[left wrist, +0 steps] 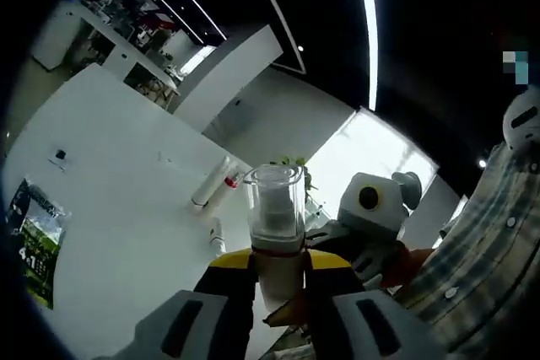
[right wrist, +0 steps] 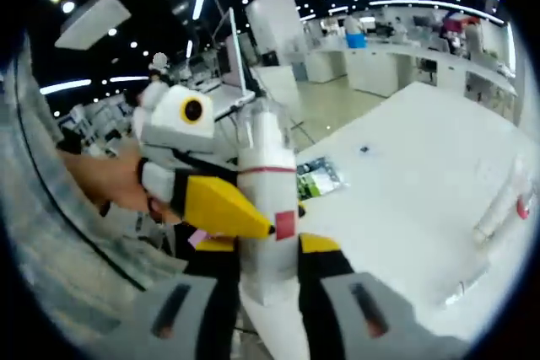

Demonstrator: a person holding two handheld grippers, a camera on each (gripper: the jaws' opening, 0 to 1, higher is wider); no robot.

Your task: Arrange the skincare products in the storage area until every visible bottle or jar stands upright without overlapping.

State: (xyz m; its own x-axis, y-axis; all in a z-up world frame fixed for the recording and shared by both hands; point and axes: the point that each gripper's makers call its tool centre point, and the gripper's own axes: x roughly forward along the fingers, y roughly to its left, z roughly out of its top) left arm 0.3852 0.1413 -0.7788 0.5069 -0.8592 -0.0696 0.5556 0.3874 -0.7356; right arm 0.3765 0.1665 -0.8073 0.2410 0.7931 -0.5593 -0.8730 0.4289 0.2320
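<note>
A white pump bottle (left wrist: 275,208) with a clear cap and a red band is held up in the air, above the white table (left wrist: 126,183). My left gripper (left wrist: 278,269) is shut on its lower body, a yellow-tipped jaw on each side. In the right gripper view the same bottle (right wrist: 267,166) stands between the jaws of my right gripper (right wrist: 268,249), also shut on it. The left gripper's yellow fingers (right wrist: 224,206) press the bottle from the left. A white tube with a red cap (left wrist: 217,181) lies flat on the table, a smaller tube (left wrist: 217,238) near it.
A green printed packet (left wrist: 34,242) lies near the table's edge, also seen as the packet (right wrist: 316,179) behind the bottle. Two tubes (right wrist: 502,200) lie at the right. A person's hand (right wrist: 101,179) and plaid sleeve (left wrist: 489,250) are close by.
</note>
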